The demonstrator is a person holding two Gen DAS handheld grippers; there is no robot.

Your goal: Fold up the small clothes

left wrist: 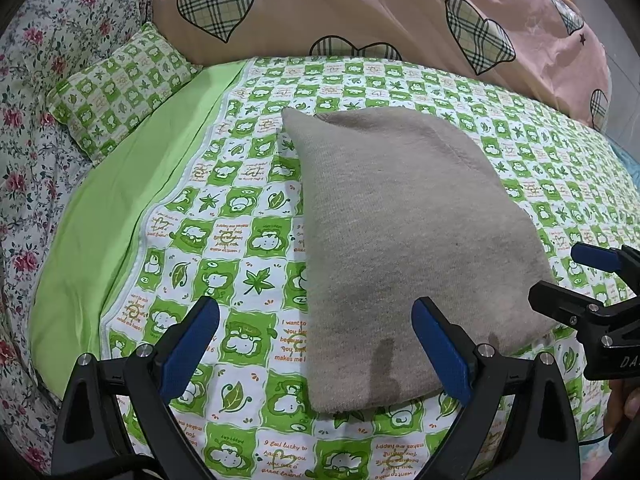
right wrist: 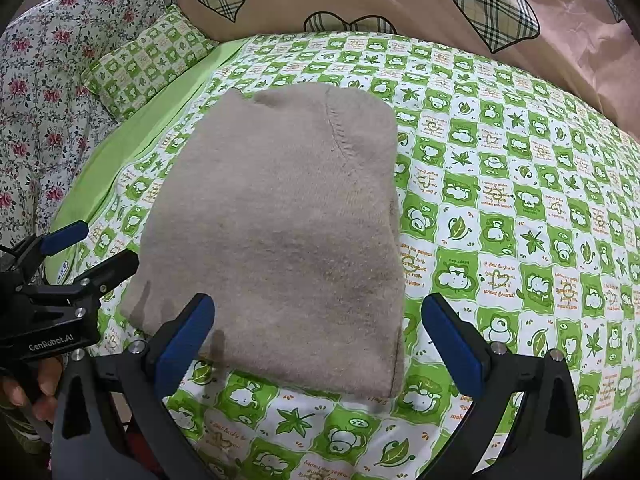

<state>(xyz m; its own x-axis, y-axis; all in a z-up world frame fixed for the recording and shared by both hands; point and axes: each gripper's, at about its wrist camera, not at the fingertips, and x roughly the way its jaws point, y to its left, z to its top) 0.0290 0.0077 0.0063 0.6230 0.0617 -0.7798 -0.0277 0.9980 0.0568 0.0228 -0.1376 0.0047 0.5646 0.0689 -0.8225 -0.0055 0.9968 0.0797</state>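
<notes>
A beige knitted garment lies folded into a rough rectangle on the green-and-white patterned bed sheet. The same garment fills the middle of the right wrist view, with a seam line near its far right corner. My left gripper hovers open over the garment's near left corner, nothing between its blue pads. My right gripper is open above the near edge, holding nothing. Each gripper shows in the other's view: the right gripper at the right edge, the left gripper at the left edge.
A matching green checked pillow lies at the far left beside a floral quilt. A pink duvet with plaid hearts is bunched along the far side. A hand grips the left tool's handle.
</notes>
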